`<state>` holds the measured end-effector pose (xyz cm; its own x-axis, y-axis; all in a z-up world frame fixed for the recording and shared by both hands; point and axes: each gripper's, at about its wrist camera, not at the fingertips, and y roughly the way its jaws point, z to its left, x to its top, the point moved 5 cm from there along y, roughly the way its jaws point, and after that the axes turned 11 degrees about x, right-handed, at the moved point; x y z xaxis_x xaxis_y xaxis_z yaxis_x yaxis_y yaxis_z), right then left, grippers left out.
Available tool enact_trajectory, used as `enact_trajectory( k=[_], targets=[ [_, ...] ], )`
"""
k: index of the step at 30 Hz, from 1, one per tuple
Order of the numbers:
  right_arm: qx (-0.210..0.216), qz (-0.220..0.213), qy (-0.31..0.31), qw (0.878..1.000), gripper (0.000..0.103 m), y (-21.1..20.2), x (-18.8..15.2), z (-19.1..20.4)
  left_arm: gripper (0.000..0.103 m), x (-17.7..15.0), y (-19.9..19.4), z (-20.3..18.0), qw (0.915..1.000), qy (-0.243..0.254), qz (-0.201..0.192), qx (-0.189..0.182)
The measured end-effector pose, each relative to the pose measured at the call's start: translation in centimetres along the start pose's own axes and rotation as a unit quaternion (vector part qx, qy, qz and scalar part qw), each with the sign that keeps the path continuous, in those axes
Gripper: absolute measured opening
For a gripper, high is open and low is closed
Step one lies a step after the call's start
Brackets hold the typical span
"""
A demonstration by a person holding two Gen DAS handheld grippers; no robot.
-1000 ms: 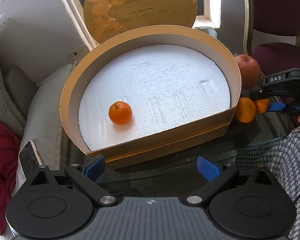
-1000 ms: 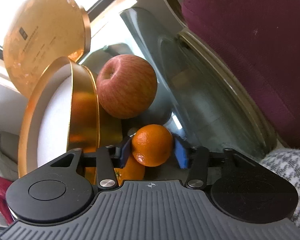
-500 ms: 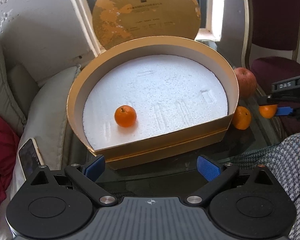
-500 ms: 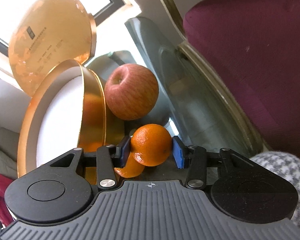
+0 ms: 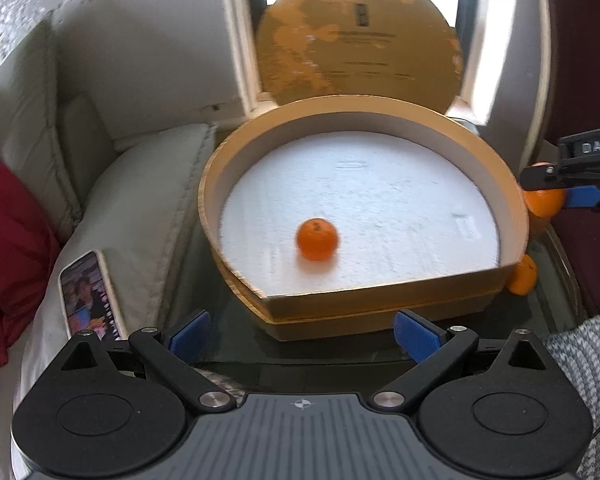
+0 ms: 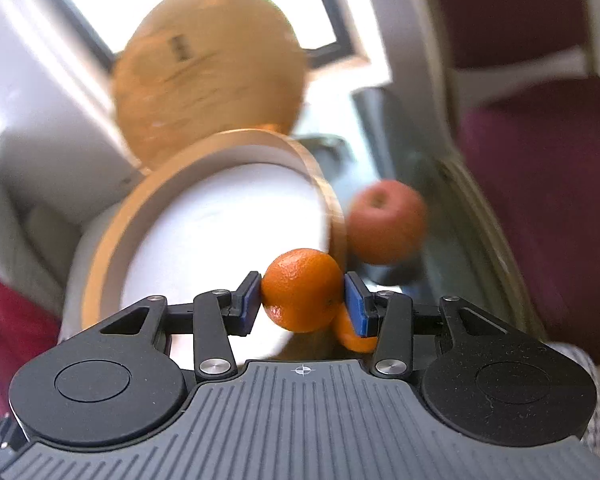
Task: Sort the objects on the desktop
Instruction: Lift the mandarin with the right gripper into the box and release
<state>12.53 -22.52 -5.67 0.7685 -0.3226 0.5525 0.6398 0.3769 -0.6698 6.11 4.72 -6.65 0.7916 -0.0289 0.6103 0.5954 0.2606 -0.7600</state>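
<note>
"DAS" is read in pale letters on the black body of the right gripper (image 5: 576, 196), seen at the right edge of the left wrist view; a small dark label and several lines of fine print are seen on the gold lid (image 5: 360, 40) propped behind the box, too blurred to be read; in the right wrist view the same dark label is smeared and nothing can be made out; the lit screen of the phone (image 5: 88, 296) shows pictures, no text being legible.
</note>
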Motion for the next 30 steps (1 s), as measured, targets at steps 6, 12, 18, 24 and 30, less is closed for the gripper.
enact_trajectory(
  k=[6,12,18,24,30],
  targets=[
    [0.021,0.060,-0.073,0.995,0.046,5.0,-0.6,5.8,0.100,-0.7,1.2,2.6,0.9993,-0.030,0.017,0.015],
    [0.026,0.140,-0.112,0.983,0.046,11.1,-3.1,8.9,0.100,-1.2,2.2,4.1,0.9981,-0.049,0.032,0.018],
    [-0.001,0.192,-0.156,0.969,0.046,14.7,-5.1,10.1,0.100,-1.5,2.5,4.4,0.9978,-0.053,0.038,0.014],
    [-0.025,0.218,-0.183,0.958,0.047,16.1,-5.9,10.1,0.100,-1.6,2.5,4.3,0.9978,-0.052,0.040,0.014],
    [-0.024,0.219,-0.193,0.956,0.055,16.1,-6.1,10.5,0.100,-1.5,2.0,4.1,0.9981,-0.047,0.035,0.019]
  ],
)
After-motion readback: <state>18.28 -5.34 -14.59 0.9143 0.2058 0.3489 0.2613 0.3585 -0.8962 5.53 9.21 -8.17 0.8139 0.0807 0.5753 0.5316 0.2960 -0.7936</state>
